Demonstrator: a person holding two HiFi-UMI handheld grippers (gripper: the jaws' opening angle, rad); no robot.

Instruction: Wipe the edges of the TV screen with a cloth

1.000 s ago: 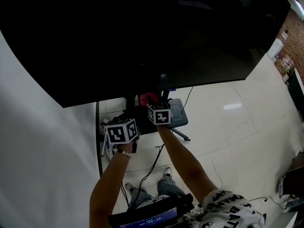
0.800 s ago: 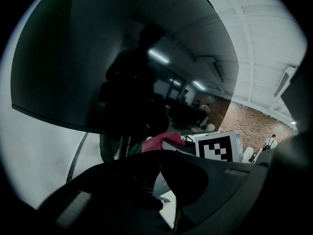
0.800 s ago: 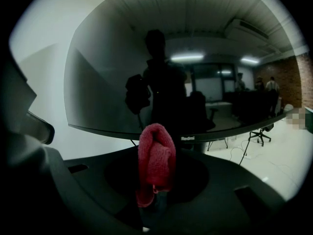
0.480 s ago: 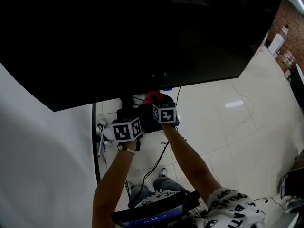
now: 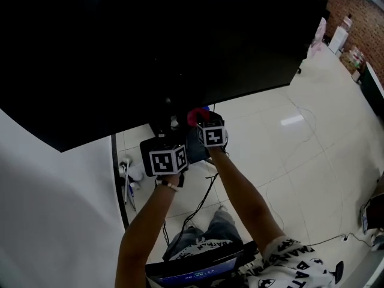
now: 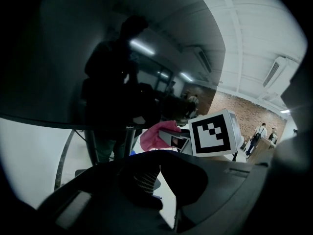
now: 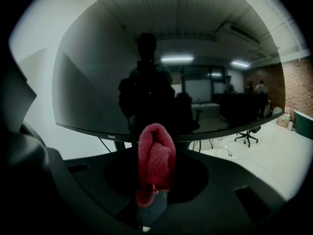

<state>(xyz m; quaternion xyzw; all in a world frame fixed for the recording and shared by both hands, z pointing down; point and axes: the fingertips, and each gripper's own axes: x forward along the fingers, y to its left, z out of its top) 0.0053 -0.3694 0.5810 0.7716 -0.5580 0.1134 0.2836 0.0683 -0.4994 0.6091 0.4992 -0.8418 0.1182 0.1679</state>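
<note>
The right gripper (image 5: 196, 123) pinches the cloth (image 7: 156, 163), now up at the lower edge of the TV (image 5: 150, 47), closer than before. The left gripper (image 5: 162, 137), jaws pressed together and empty, has risen too, just beside it.

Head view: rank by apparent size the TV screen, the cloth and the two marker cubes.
1. TV screen, by far.
2. left cube and right cube: close; left slightly bigger, perhaps just nearer.
3. cloth, partly hidden.

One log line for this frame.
right gripper: shut on red cloth, near TV screen bottom edge | left gripper: shut, empty
</note>
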